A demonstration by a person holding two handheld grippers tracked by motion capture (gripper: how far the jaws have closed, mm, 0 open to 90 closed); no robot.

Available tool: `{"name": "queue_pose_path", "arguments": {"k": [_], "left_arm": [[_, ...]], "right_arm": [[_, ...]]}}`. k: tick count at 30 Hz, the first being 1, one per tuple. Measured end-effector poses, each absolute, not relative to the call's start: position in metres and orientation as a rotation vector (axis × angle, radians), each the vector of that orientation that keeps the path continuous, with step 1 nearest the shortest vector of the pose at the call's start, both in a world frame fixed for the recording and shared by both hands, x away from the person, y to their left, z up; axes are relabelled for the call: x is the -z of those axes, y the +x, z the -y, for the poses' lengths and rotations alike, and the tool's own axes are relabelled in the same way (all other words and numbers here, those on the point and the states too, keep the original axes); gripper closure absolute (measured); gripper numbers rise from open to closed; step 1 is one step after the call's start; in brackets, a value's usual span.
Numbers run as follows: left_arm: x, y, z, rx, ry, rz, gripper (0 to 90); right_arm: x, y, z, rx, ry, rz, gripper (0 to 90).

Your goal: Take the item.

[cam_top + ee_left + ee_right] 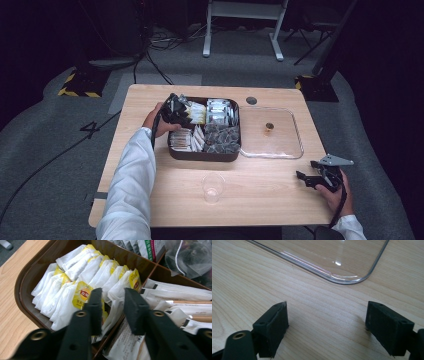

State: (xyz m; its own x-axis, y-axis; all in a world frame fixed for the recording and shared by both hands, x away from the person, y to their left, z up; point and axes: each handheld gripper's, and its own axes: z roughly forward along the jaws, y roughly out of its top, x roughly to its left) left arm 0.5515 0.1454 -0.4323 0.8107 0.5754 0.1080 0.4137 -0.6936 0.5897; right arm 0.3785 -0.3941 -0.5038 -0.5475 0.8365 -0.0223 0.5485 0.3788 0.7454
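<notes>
A brown compartment box (202,156) stands mid-table, its rim (22,290) close in the left gripper view. Its far left compartment holds a row of white tea bag sachets with yellow labels (75,272), seen from above as tea sachets (196,114). My left gripper (175,110) hangs over that row. Its jaws (113,293) are narrowly open astride the end sachet, with white paper in the gap. My right gripper (306,170) rests low at the table's right front, wide open (327,312) on bare wood with nothing between its fingers.
A clear lid (295,135) lies right of the box, its rounded corner (347,281) just ahead of the right jaws. A small brown object (269,128) sits on it. A clear cup (213,187) stands in front. Other compartments hold dark mesh bags (190,257) and white stick packets (175,297).
</notes>
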Motion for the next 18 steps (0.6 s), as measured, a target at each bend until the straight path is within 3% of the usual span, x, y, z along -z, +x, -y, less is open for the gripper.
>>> {"name": "queue_pose_path", "arguments": {"k": [7, 18], "left_arm": [[0.434, 0.552, -0.147, -0.405, 2.439, -0.730, 89.4], [0.425, 0.548, -0.157, -0.462, 2.378, -0.741, 90.0]], "right_arm": [[0.504, 0.379, 0.394, -0.990, 1.201, -2.247, 18.7], [0.504, 0.379, 0.394, -0.991, 1.203, -2.247, 18.6]]}}
